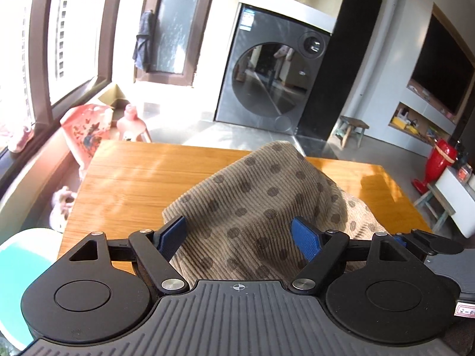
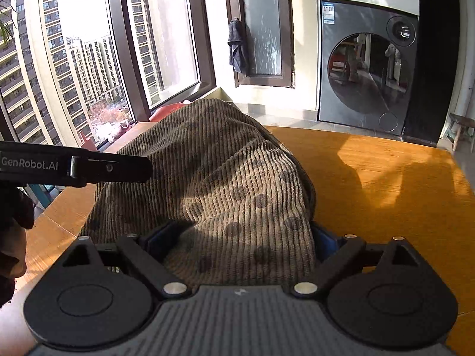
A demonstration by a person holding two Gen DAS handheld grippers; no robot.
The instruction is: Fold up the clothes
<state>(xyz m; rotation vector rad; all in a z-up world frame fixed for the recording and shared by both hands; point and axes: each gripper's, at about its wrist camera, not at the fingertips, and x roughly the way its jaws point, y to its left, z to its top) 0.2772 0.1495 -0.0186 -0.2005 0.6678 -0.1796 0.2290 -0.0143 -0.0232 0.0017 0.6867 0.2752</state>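
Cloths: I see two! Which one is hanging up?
The dark blue cloth, hanging beside the frosted window. The other one, the brown spotted corduroy garment, is heaped on the wooden table.

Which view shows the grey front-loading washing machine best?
Left wrist view: the grey front-loading washing machine shows whole there, door, dial and base on the floor. In the right wrist view the machine looks larger and sharper, but the wooden table's far edge hides part of its base.
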